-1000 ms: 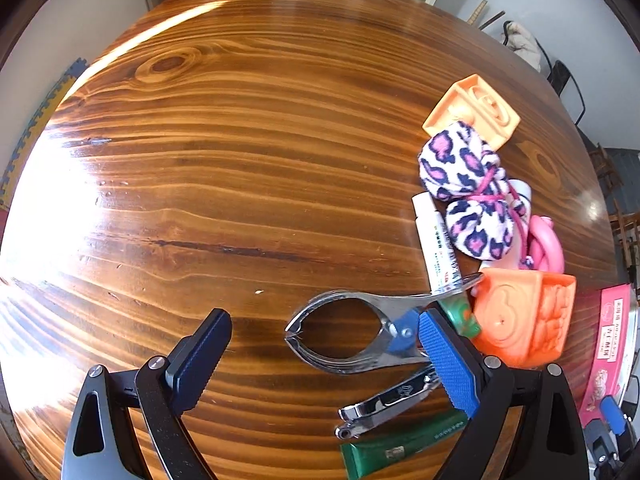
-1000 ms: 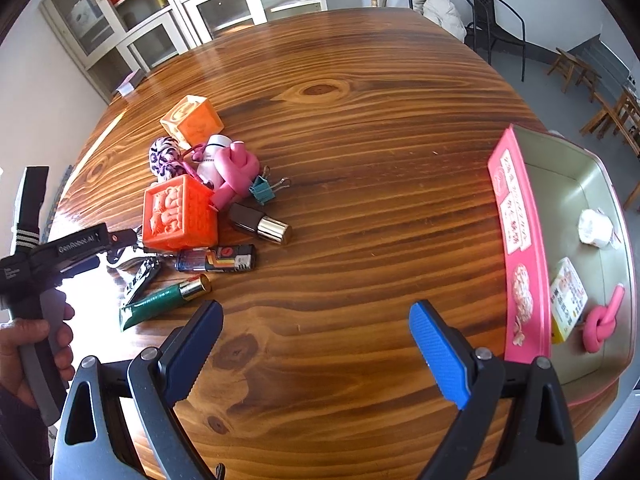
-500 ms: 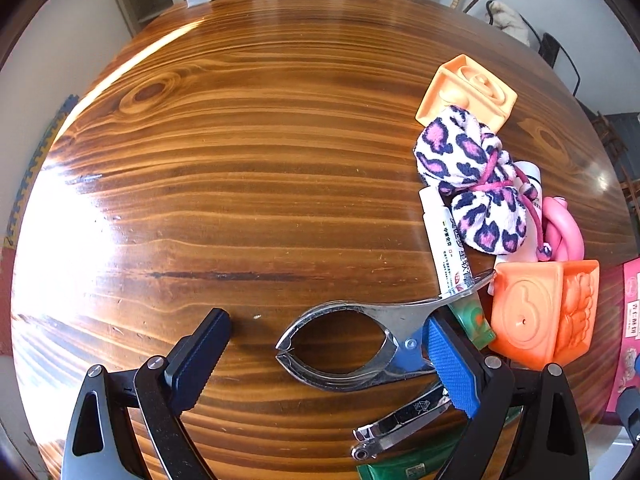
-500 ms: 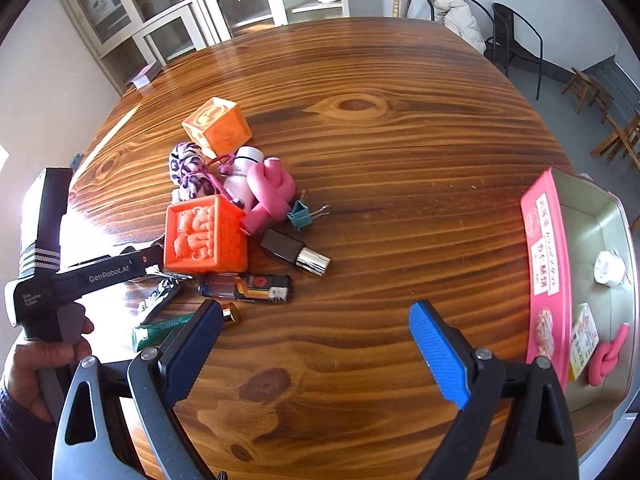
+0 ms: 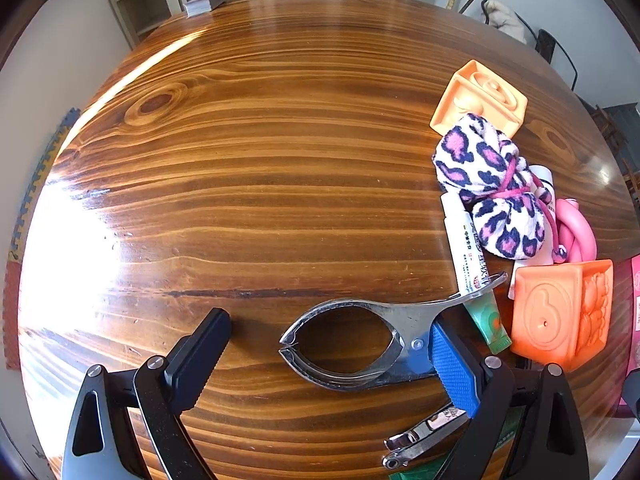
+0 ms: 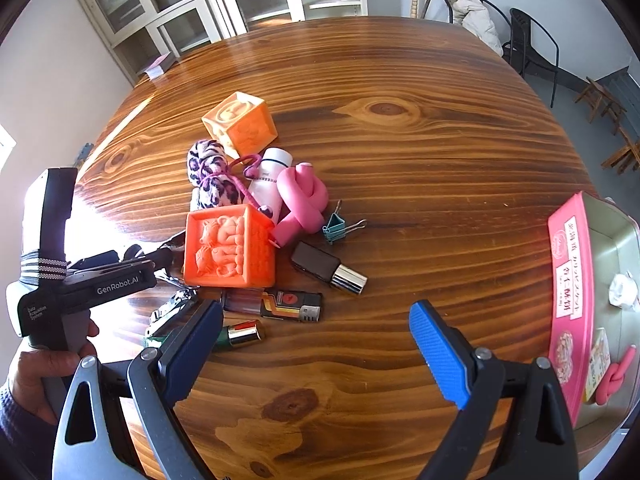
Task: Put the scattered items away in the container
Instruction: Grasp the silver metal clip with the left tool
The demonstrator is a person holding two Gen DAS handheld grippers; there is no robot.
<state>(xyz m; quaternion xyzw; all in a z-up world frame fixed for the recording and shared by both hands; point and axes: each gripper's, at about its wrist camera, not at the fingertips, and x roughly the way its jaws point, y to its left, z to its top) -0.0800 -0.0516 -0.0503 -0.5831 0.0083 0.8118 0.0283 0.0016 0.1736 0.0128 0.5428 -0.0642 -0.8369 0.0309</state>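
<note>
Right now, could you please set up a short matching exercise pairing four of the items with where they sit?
Items:
1. metal spring clamp
2. teal binder clip
3. pink knotted tube
4. stack of cards

Places:
A. inside the pink tin
B. far table edge
C. between the left gripper fingers
D. beside the pink knot in the pile

Pairs: 1-C, 2-D, 3-A, 4-B

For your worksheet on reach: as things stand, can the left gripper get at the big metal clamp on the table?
Probably yes. The left gripper is open and the metal clamp already lies between its fingers, with its blue pad against the clamp's handle end; nothing covers it.
</note>
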